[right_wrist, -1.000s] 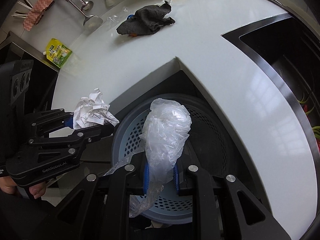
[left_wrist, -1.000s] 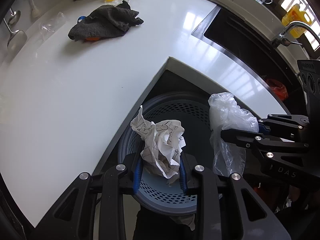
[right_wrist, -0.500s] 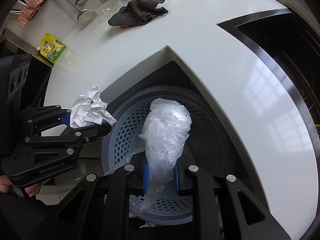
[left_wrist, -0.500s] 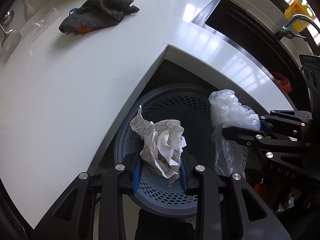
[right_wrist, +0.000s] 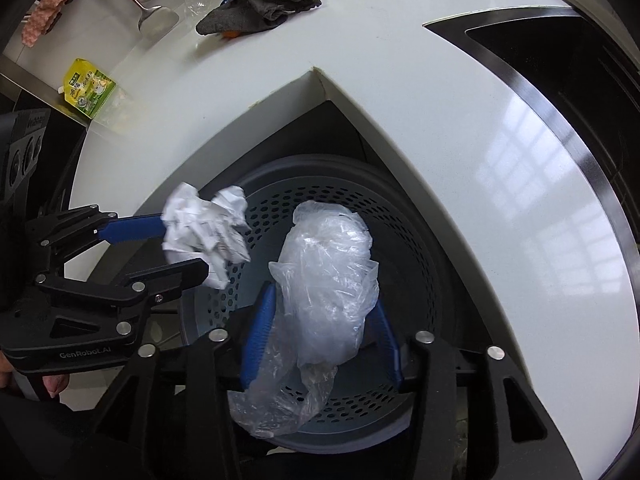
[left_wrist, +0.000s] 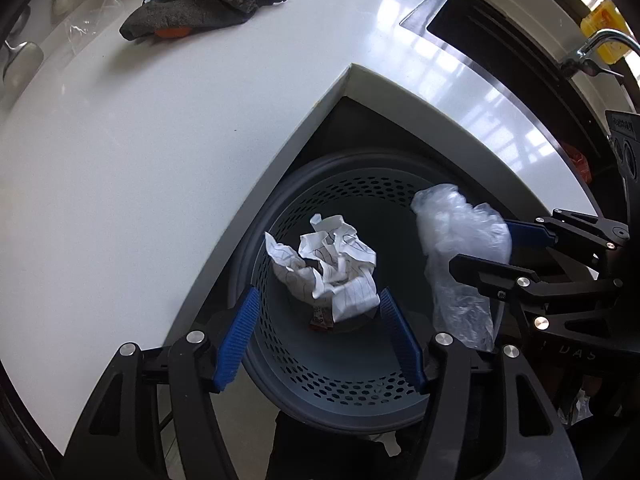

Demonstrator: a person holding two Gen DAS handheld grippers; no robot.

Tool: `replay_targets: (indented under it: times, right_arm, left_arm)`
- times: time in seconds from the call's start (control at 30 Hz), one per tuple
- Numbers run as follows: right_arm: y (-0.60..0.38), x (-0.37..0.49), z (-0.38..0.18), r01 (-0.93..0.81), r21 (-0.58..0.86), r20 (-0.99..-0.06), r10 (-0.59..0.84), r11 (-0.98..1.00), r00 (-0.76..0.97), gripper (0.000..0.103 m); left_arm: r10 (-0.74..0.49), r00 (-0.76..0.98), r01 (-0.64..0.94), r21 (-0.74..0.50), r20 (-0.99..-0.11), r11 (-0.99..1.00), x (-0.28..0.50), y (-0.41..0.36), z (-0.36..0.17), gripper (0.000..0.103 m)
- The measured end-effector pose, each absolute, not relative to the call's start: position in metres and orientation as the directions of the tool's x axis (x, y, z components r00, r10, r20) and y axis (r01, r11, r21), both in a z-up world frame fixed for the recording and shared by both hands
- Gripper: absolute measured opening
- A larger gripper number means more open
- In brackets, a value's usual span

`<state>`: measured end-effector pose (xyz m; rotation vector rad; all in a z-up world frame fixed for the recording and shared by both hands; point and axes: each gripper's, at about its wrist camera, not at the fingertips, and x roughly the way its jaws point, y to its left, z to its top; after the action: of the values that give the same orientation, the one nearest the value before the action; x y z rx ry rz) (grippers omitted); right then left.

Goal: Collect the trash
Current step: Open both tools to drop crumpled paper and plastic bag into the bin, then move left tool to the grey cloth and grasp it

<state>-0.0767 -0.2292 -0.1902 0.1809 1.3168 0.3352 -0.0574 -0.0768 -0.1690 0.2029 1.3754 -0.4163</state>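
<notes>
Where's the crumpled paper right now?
In the left wrist view the crumpled paper is over the perforated bin, between the left gripper's opening jaws and clear of both pads; the plastic bag is on its right.

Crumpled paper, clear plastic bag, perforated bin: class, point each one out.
crumpled paper (left_wrist: 328, 264), left wrist view, on the middle of the wad.
clear plastic bag (right_wrist: 328, 280), right wrist view, on its bulging middle.
perforated bin (left_wrist: 360, 196), left wrist view, on the far inner wall.

R gripper (right_wrist: 322, 332) jaws opening over perforated bin (right_wrist: 416, 240), plastic bag (right_wrist: 328, 292) loose between pads. L gripper (right_wrist: 196, 248) opening, crumpled paper (right_wrist: 204, 228) between pads.
</notes>
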Motion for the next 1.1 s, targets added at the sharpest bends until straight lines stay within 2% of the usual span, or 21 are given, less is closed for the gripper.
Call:
replay_targets:
  times: [0.27, 0.53, 0.93, 1.1]
  right_arm:
    - [-0.228, -0.079, -0.182, -0.135, 0.326, -0.907, 0.349, 0.936, 0.237, 0.056]
    - [-0.24, -0.069, -0.151, -0.143, 0.343, -0.868, 0.371, 0.929, 0.329, 0.058]
    - [-0.256, -0.037, -0.102, -0.149, 0.352, -0.807, 0.38, 0.924, 0.452, 0.058]
    - [-0.255, -0.028, -0.094, -0.151, 0.348, -0.801, 0.377, 0.925, 0.465, 0.059]
  left_arm:
    - [-0.16, 0.152, 0.386, -0.09, -0.975, 0.918, -0.059, -0.07, -0.164, 0.074]
    - [-0.167, 0.236, 0.341, -0.079, -0.957, 0.937, -0.045, -0.064, -0.134, 0.086]
    - [-0.128, 0.4, 0.272, -0.016, -0.908, 0.962, 0.037, -0.045, -0.092, 0.093]
    - [-0.139, 0.423, 0.226, -0.044, -0.895, 0.973, 0.077, -0.039, -0.095, 0.093]
